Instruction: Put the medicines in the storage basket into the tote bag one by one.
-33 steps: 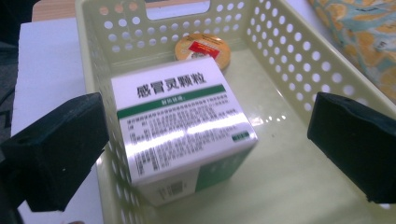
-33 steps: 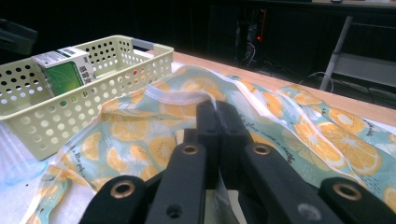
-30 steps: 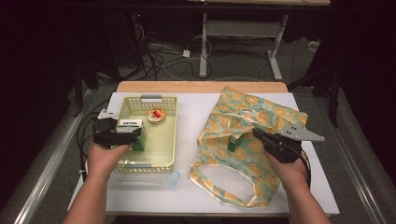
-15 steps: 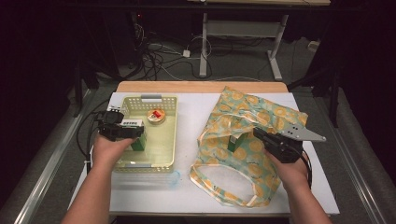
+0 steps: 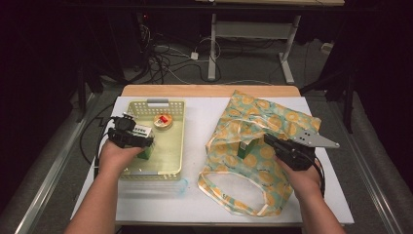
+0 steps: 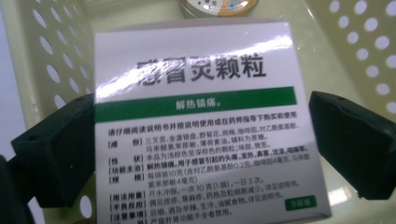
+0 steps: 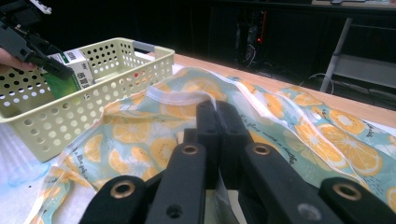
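On the white cardboard medicine box (image 6: 208, 126) you can read the green band "解热镇痛", the black title ending in "颗粒", and a small green "9袋装" tag.

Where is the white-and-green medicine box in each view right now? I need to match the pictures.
High view: medicine box at left, inside the yellow basket, at the left tongs.
Left gripper view: it sits in the centre, between the two black jaws.
Right gripper view: upper left, above the basket's near wall.
Shared landmark: the perforated yellow basket.
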Tool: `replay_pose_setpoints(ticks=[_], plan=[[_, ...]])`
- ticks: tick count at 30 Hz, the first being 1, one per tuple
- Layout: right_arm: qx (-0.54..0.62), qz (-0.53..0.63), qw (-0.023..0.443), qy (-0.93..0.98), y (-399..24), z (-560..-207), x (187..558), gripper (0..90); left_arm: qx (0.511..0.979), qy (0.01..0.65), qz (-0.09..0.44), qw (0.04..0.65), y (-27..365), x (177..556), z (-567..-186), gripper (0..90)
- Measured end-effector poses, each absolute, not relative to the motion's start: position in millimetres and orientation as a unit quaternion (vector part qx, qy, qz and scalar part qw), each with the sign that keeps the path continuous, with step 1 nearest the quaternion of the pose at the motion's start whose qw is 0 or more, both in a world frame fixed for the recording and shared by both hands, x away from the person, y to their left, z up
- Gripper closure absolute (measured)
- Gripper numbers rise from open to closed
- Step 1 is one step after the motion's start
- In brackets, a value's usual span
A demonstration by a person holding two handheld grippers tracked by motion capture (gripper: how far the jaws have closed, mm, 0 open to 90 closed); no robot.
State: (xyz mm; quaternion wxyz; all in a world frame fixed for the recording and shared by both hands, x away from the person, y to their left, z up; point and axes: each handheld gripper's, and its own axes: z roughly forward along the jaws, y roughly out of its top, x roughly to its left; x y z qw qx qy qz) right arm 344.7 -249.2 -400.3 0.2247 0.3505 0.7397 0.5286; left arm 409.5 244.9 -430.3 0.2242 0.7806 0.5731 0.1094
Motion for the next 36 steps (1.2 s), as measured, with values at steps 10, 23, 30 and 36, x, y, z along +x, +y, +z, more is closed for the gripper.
replay_pose_setpoints(ticks=[10,23,30,36], plan=[[0.350,0.528,0.222,0.741,-248.4,-401.7,345.2,90.0,0.791,0.560,0.115,0.219,240.9,407.4,-430.8,8.4],[0.350,0.528,0.223,0.741,-248.3,-401.5,345.4,90.0,0.791,0.547,0.128,0.243,234.3,401.6,-426.0,12.6],[0.351,0.528,0.223,0.741,-248.2,-401.4,345.2,90.0,0.788,0.530,0.134,0.281,228.3,389.0,-416.7,13.0],[0.348,0.528,0.224,0.742,-247.7,-401.4,345.3,90.0,0.788,0.510,0.147,0.313,221.7,372.3,-406.9,13.1]])
